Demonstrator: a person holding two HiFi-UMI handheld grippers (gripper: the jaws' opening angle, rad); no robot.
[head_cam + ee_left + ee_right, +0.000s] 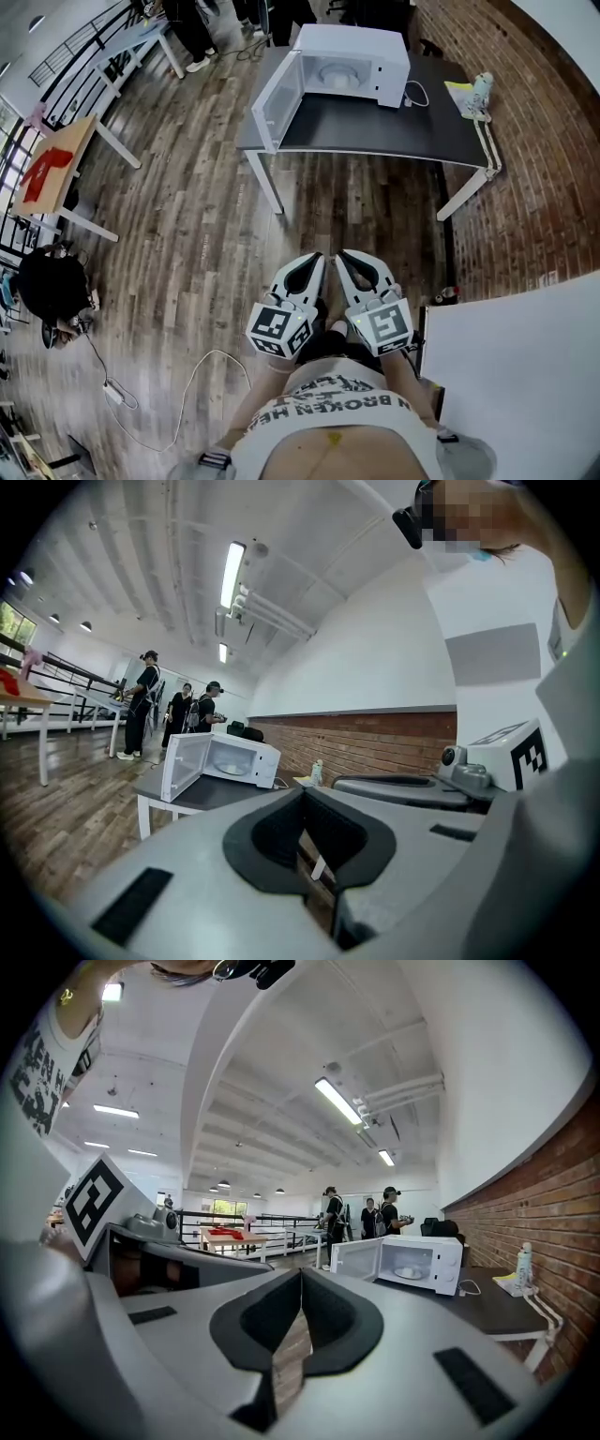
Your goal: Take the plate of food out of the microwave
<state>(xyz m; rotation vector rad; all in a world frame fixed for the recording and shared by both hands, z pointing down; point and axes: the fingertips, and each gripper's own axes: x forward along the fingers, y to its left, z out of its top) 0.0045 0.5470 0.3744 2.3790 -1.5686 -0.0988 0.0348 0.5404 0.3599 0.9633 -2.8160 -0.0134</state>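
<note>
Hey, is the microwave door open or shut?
Open. The microwave door stands swung out to the left, and the plate shows inside the microwave.

Reads as a big open-plan lab or studio hall: wood-plank floor underneath, brick wall right of the right gripper, strip lights overhead, a microwave on a dark table ahead, people standing beyond, railings far off.

I see a wood-plank floor, a red brick wall beside the dark worktop, a pale wooden table near black railings, and strip lights overhead.
</note>
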